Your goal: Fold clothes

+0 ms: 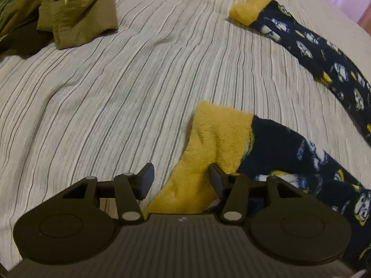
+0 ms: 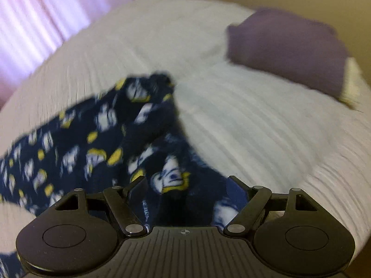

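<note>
Striped bed cover (image 1: 116, 92) carries the navy fleece pants (image 1: 289, 157), legs running away to the right of my left gripper (image 1: 180, 180). Its jaws stand apart, w/ the near yellow cuff (image 1: 218, 134) between them. Right gripper (image 2: 185, 185) is also apart, probably over the waist end; view is blurred.

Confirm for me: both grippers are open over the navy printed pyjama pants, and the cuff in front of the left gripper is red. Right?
Not quite. The cuff in front of the left gripper is yellow, not red, as the left wrist view shows. The rest holds: both the left and the right gripper are open over the navy printed pyjama pants.
</note>
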A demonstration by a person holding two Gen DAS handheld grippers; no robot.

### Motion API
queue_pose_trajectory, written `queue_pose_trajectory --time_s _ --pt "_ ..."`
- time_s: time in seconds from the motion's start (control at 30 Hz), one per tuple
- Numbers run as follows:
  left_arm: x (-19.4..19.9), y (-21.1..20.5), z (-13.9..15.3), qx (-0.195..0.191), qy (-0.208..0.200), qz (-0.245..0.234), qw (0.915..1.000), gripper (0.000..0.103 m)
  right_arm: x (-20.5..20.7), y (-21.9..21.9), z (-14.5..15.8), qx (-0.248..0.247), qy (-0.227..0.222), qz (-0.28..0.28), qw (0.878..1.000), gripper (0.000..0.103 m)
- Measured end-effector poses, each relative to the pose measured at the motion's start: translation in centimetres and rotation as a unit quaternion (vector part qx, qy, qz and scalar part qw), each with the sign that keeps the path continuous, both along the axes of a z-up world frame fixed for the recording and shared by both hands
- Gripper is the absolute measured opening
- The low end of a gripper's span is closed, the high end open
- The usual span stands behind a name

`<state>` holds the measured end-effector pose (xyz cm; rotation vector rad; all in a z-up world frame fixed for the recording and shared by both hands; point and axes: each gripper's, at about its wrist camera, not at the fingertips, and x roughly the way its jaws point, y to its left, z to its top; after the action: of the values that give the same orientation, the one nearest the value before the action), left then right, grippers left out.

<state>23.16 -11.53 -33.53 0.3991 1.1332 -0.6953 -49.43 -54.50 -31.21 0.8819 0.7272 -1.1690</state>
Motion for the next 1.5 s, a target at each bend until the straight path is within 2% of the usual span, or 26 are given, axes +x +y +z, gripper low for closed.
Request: queue_pose_trajectory --time_s 0.07,0.27,0.3,0.37,0.6,0.7,0.73,0.77,1.03,1.1,1.13,1.17,1.33,1.5 --pt "-0.1 0.3 0.3 -0.006 0.0 -0.002 1.0 0.049 0.5 -0.7 -1.2 -0.002 0.014 0.017 1.0 0.078" --pt "-0.6 0.4 0.4 -0.013 -0.003 -0.036 0.9993 0.05 0.6 -1.2 -2.3 0.002 -0.005 0.064 0.998 0.078" --pt "-0.7 0.4 0.3 -0.018 0.001 -0.039 0.9991 0.05 0.7 -1.2 -2.4 0.003 -0.006 0.075 0.997 0.066" --pt "-0.6 0.5 0.2 -0.024 0.004 -0.04 0.9989 0.048 0.8 -1.5 -2.6 0.02 -0.012 0.086 0.996 0.052" --pt "-0.1 2.1 1.0 -0.071 0.042 -0.039 0.9958 0.045 0.8 -1.6 -3.2 0.038 -0.033 0.092 0.994 0.052" --pt "-0.2 1.7 0.7 -0.069 0.044 -0.047 0.9955 0.047 0.6 -1.6 -3.3 0.037 -0.045 0.083 0.995 0.054" --pt "-0.2 1.5 0.6 -0.069 0.045 -0.05 0.9954 0.047 0.5 -1.6 -3.3 0.038 -0.05 0.08 0.995 0.061" --pt "-0.2 1.4 0.5 -0.068 0.046 -0.053 0.9952 0.049 0.4 -1.6 -3.3 0.038 -0.055 0.077 0.995 0.064" --pt "-0.3 0.2 -0.4 -0.062 0.053 -0.074 0.9939 0.054 -0.5 -1.1 -2.5 0.026 -0.054 0.067 0.996 0.064" --pt "-0.7 -0.1 -0.5 -0.064 0.054 -0.092 0.9922 0.043 -0.7 -0.9 -2.2 0.023 -0.053 0.065 0.996 0.064" --pt "-1.1 -0.2 -0.5 -0.068 0.049 -0.107 0.9906 0.024 -0.7 -0.9 -2.1 0.021 -0.05 0.067 0.996 0.064" --pt "-1.4 -0.2 -0.4 -0.071 0.047 -0.118 0.9894 0.017 -0.5 -0.8 -2.0 0.019 -0.044 0.074 0.996 0.064" --pt "-1.6 0.1 -0.2 -0.075 0.039 -0.11 0.9903 0.015 0.3 -0.3 -1.9 0.004 -0.013 0.116 0.993 0.064" --pt "-1.5 -0.6 -0.6 -0.057 0.039 -0.097 0.9929 0.027 -0.1 -1.3 -1.7 -0.032 0.004 0.109 0.993 0.064"
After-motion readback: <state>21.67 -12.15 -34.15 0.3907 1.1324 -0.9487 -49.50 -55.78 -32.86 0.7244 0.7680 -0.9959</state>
